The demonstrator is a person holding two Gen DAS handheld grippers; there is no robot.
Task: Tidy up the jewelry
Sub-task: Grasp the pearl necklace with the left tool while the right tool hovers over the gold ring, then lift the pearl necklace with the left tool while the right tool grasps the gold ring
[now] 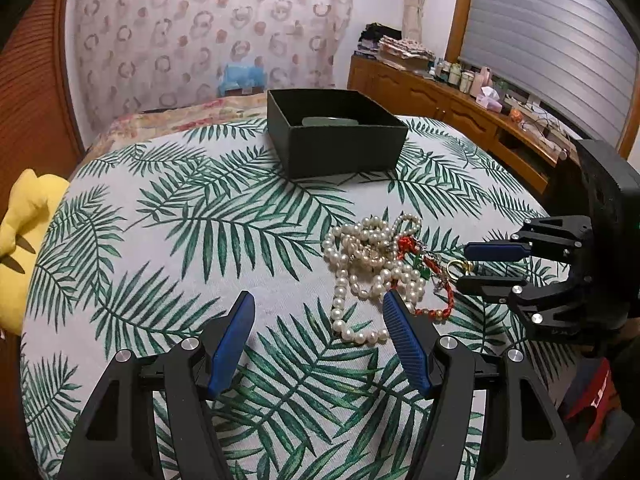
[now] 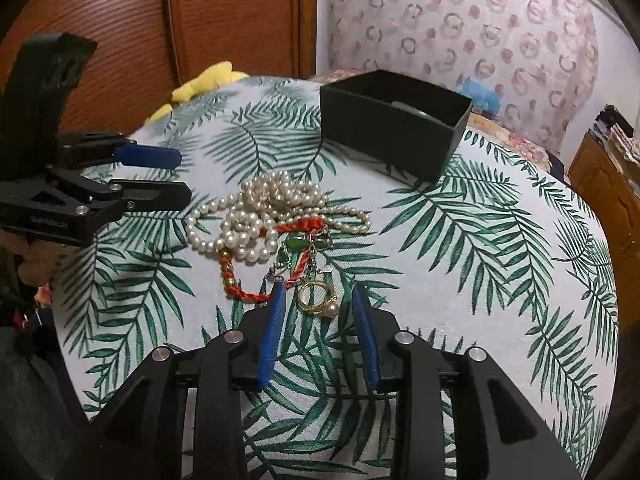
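A tangled pile of pearl strands (image 1: 370,254) (image 2: 272,208) lies on the leaf-print tablecloth (image 1: 180,240). Mixed into it are a red cord bracelet (image 2: 244,286) with gold beads and a green-stone chain (image 2: 297,244). A gold ring with a pearl (image 2: 318,299) lies at the near edge of the pile. It sits between the fingers of my right gripper (image 2: 319,290) (image 1: 462,266), which is open, with a gap on both sides of the ring. My left gripper (image 1: 320,304) (image 2: 184,178) is open and empty, its right finger over the pearls' near edge. An open black box (image 1: 336,140) (image 2: 392,136) stands behind the pile.
A pale green object lies inside the box. A yellow plush toy (image 1: 24,240) sits off the table's left edge. A wooden sideboard (image 1: 460,108) crowded with small items runs along the right wall under a shuttered window.
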